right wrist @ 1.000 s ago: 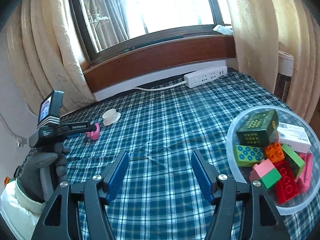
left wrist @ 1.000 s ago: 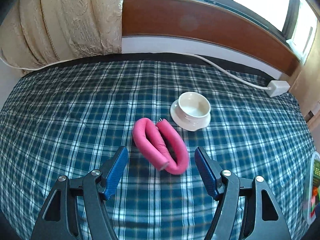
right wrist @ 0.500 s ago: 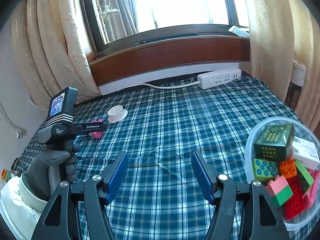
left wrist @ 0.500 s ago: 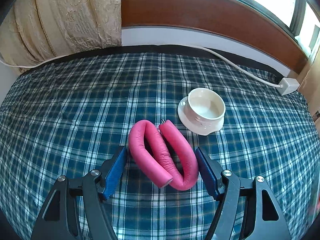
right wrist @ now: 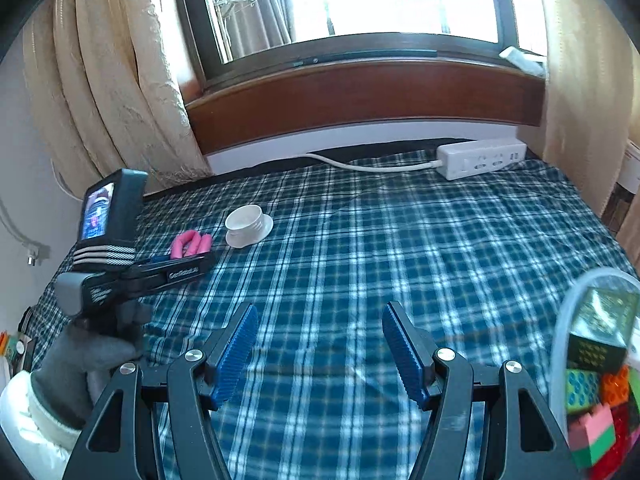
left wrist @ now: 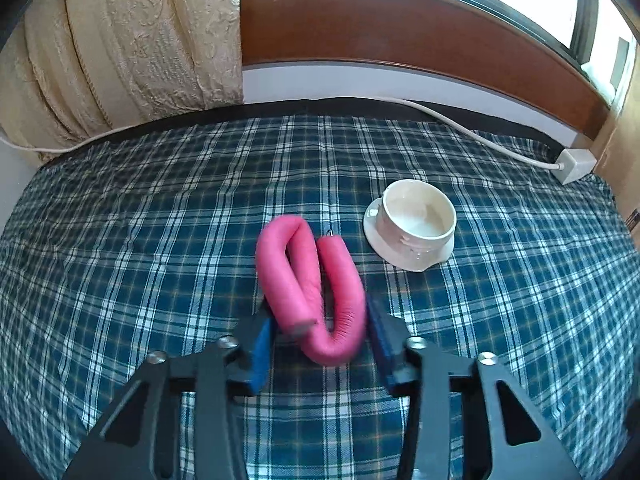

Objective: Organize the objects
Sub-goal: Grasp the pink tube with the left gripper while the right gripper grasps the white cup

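In my left wrist view, my left gripper (left wrist: 320, 340) has just been closing its jaws, and now the blue pads (left wrist: 262, 350) press on both sides of the pink foam hair roller (left wrist: 310, 280), which is bent into a loop and lies on the blue plaid bedsheet (left wrist: 120, 260). Just beyond the roller, to the right, a white cup on a saucer (left wrist: 414, 224) stands upright, near but apart from it. Farther back I see a white power strip (left wrist: 574, 164) with its cable, then the beige curtain (left wrist: 140, 40).

In my right wrist view, my right gripper (right wrist: 320, 344) is released, with only the sheet between its pads. At the right edge a clear plastic bowl (right wrist: 560, 344) contains building blocks (right wrist: 592, 436) and small boxes.
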Tool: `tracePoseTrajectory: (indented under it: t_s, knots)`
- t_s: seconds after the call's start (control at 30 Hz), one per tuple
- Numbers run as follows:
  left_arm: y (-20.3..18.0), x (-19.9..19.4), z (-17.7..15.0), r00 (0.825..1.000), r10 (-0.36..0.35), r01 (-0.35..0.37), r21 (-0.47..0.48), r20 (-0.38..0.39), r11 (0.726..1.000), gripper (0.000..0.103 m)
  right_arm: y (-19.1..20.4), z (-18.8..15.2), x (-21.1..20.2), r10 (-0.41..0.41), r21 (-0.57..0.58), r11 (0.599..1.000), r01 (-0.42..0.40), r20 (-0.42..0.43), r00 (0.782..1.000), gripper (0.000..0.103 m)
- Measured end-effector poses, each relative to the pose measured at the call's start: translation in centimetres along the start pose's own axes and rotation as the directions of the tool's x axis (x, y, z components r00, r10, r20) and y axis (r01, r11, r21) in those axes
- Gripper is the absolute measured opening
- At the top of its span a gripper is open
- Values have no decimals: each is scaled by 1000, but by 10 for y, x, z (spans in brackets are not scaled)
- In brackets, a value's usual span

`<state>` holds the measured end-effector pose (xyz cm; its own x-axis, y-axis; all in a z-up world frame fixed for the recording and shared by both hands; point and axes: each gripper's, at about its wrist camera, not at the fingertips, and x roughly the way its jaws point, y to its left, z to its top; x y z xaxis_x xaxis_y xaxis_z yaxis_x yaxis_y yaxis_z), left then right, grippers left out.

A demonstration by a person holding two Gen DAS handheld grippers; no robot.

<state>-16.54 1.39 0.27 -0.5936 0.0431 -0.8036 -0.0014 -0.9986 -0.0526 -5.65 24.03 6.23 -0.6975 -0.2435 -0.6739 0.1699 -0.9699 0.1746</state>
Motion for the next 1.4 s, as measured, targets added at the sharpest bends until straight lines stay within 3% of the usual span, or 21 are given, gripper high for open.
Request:
tracePoseTrajectory:
  t_s: [0.17, 0.4, 0.6, 0.87, 1.07, 1.17, 1.4]
  knots:
    - [9, -9, 5, 999, 17, -16, -21, 29, 1000, 37, 9, 13, 29, 12, -11, 1000, -13, -30, 999, 68]
    - [18, -24, 14, 991, 101, -99, -32, 85, 995, 37, 30, 38, 75, 60, -57, 996, -64, -57, 997, 68]
    - [37, -33, 22, 988, 118, -110, -84, 99, 990, 37, 56, 58, 114, 118, -97, 987, -127, -95, 988, 68]
    - [44, -41, 27, 987, 112, -99, -113, 112, 989, 37, 80, 72, 156, 92, -133, 985, -111, -145, 985, 68]
    - [46, -41, 28, 988, 108, -95, -119, 111, 988, 37, 88, 73, 172, 89, -140, 984, -113, -169, 982, 68]
    - [44, -42, 27, 988, 106, -93, -117, 111, 989, 37, 90, 72, 172, 75, -158, 982, -101, -163, 984, 54]
    - [42, -45, 27, 989, 92, -79, -113, 115, 990, 37, 83, 67, 161, 80, -133, 986, -102, -159, 984, 53]
